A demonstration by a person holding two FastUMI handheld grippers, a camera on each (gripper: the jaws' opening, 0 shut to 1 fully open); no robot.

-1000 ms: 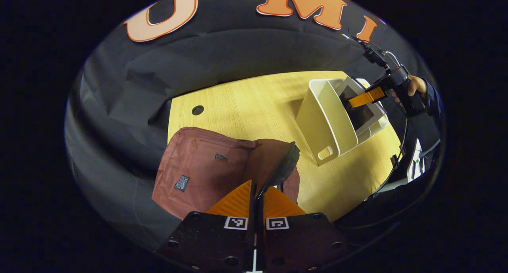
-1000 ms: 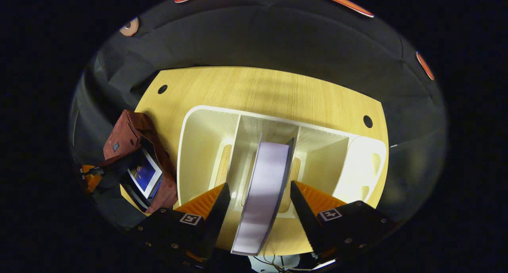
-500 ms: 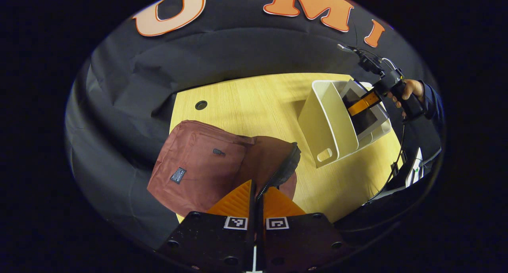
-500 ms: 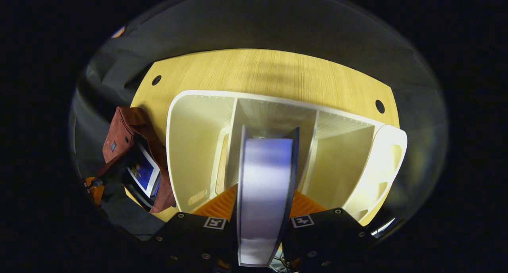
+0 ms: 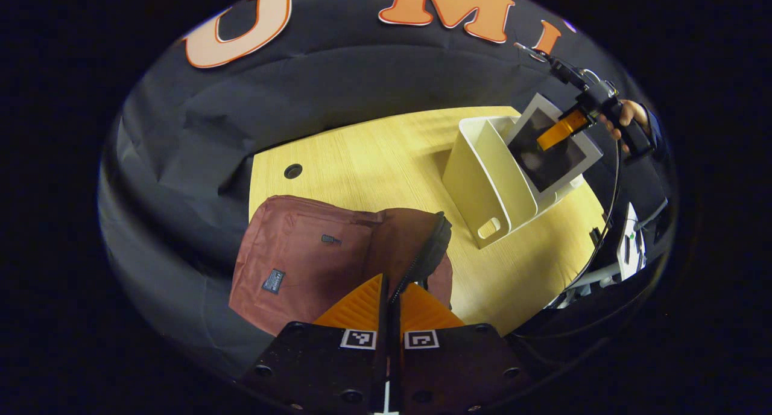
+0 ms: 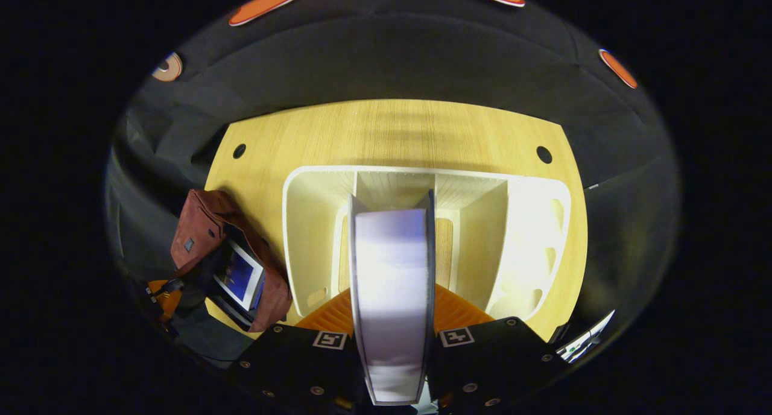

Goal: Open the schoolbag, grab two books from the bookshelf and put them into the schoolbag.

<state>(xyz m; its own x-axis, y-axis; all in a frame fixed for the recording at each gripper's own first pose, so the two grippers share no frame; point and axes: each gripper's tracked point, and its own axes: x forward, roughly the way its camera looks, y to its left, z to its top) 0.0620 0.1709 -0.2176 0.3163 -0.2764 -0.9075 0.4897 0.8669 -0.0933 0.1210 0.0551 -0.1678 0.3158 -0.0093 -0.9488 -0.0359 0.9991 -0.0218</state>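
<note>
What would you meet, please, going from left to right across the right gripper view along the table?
Schoolbag with a book inside → bookshelf → second book held in the right tongs.

No text can be read here. The small dark label (image 5: 274,280) on the schoolbag (image 5: 301,252), ahead and left of the left gripper (image 5: 389,303), is too small to make out. Each gripper body carries square black-and-white markers (image 5: 362,339), not words.
</note>
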